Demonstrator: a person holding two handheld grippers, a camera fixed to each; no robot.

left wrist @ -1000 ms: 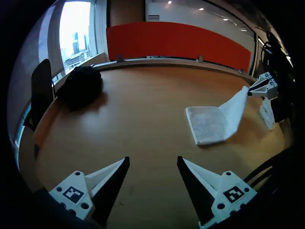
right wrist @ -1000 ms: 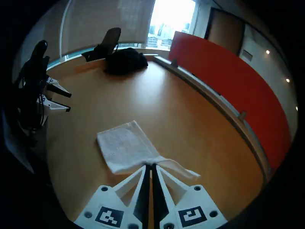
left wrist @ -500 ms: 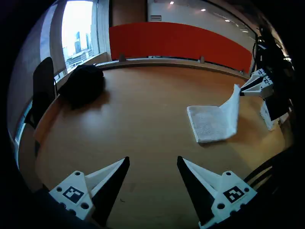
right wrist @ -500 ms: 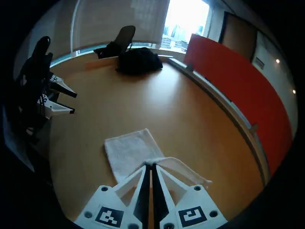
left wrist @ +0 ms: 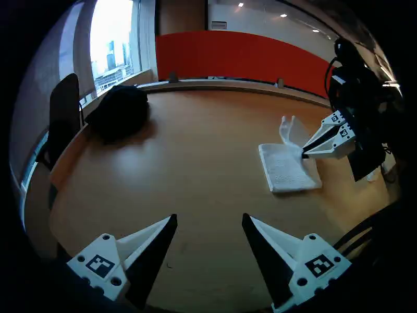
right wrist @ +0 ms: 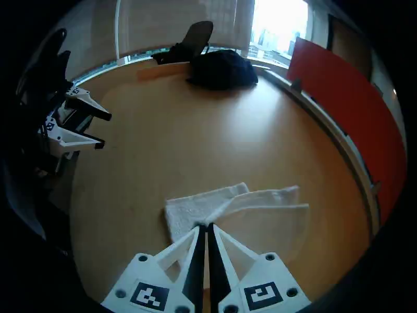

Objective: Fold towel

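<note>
Pale wooden counter bears the white towel; the right tool is clenched on its lifted flap; the left tool hangs released; what may be a black bag lies near the window; a red partition stands beyond.

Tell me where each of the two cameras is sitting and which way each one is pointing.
Left gripper view: rides on the left gripper, low over the table, facing across it to a red panel; its own open fingers show below.
Right gripper view: rides on the right gripper, looking across the table toward the window; its own shut fingers pinch the towel.
Both show the towel, the black bag and the other gripper.
</note>
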